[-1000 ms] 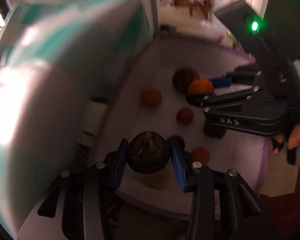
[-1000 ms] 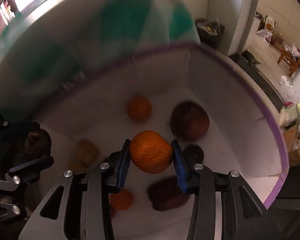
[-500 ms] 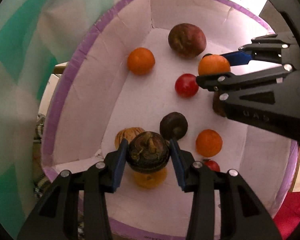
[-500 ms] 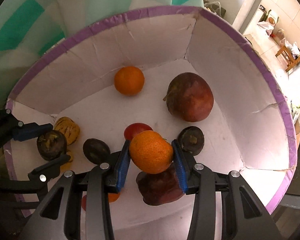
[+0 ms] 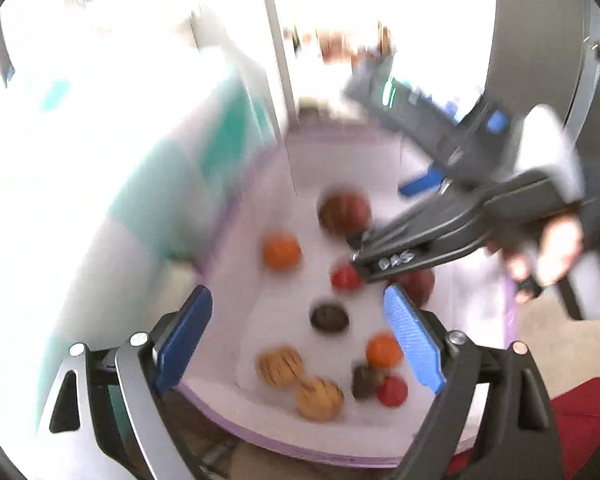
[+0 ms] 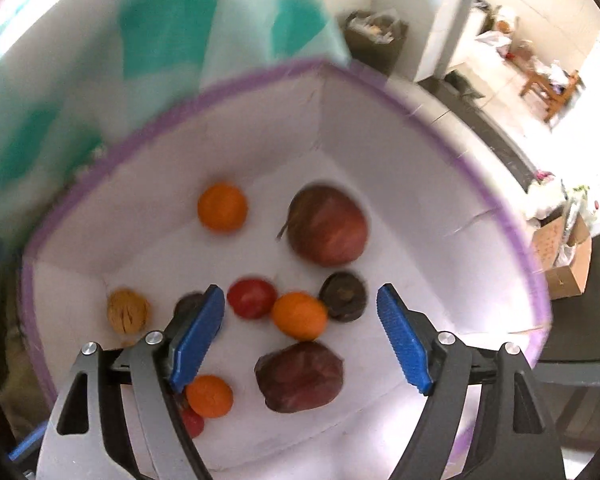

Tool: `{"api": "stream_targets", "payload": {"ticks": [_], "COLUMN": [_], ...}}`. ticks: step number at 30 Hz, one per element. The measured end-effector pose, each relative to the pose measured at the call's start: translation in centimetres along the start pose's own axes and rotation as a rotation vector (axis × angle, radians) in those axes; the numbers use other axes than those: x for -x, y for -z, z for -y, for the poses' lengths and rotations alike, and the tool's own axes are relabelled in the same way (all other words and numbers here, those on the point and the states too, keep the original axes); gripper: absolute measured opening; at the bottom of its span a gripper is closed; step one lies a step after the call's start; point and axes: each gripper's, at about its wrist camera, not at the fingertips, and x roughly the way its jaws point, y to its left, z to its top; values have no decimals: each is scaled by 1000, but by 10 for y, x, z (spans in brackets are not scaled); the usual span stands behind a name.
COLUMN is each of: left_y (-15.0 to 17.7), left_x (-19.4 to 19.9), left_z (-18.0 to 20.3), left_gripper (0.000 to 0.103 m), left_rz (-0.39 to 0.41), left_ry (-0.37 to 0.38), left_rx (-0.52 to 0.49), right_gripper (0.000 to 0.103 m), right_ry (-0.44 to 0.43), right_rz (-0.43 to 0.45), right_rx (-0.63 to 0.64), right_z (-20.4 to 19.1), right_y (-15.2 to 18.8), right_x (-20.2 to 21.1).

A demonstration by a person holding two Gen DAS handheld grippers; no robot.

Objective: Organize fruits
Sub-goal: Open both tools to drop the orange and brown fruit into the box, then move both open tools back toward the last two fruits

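Both grippers' fingers, just opened, are spread empty: the orange point(image 6: 299, 315) is seen below the right gripper point(image 6: 300, 340), inside the box point(image 6: 380, 128); the left gripper point(image 5: 296, 344) is held nearer the box's front edge.

Clearly a lived-in home, part kitchen, part dining area; shown at upper right of the right wrist view by a pale tiled floor point(image 6: 512, 80) with a small wooden stool point(image 6: 552, 88) and loose bags; at upper centre by a full waste bin point(image 6: 374, 38) against a white wall; at right edge by an open cardboard carton point(image 6: 568, 264); across the upper left by a teal-and-white checked tablecloth point(image 6: 160, 32); low in the frame by a white, purple-rimmed box point(image 6: 260, 128) of mixed fruit.
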Motion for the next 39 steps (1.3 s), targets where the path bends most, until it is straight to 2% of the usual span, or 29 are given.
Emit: {"api": "stream_targets", "payload": {"ticks": [1,3,5,7,10,13,15,18,20,21,24,26,28,31,34,39], "left_y": [-6,-9,-8,-1,23,60,93,137,165,185,231,250,277,289,287,284], "left_x": [20,49,80,106,147,184,209,236,252,260,284,291,294,304,308,310], "left_z": [-4,-17,-46,-84,-153,-221,-271,-341,-374,-394,-430,-439,-448,-443,-436,-433], "left_gripper": [92,97,98,98,101,101,101,101,101,101,101,101,101,101,101,101], "left_rz": [77,176,262,318,361,369,360,331,306,294,298,302,298,336,326,327], "left_ry": [-36,-104,-188,-272,-363,-468,-564,-665,-726,-750,-751,-763,-741,-759,-818,-844], "left_rx": [1,32,105,199,384,554,668,833,941,1023,1179,1251,1373,1431,1406,1414], "right_gripper": [78,81,86,87,87,87,87,87,87,87,87,87,87,87,86,86], "right_ry": [-1,-20,-51,-94,-179,-266,-313,-369,-391,-401,-400,-383,-383,-412,-405,-365], "right_rz": [50,144,242,351,465,510,516,505,521,528,516,490,447,392,336,292], "right_rx": [-20,-43,-47,-27,27,89,146,267,343,400,529,594,636,645,672,679], "right_z": [3,5,3,-10,-40,-80,-111,-172,-212,-240,-310,-356,-400,-460,-518,-577], "right_y": [-4,-13,-18,-24,-28,-37,-40,-49,-52,-57,-68,-74,-85,-102,-122,-157], "right_x": [14,39,63,91,121,137,143,153,162,165,166,157,146,128,108,81]}}
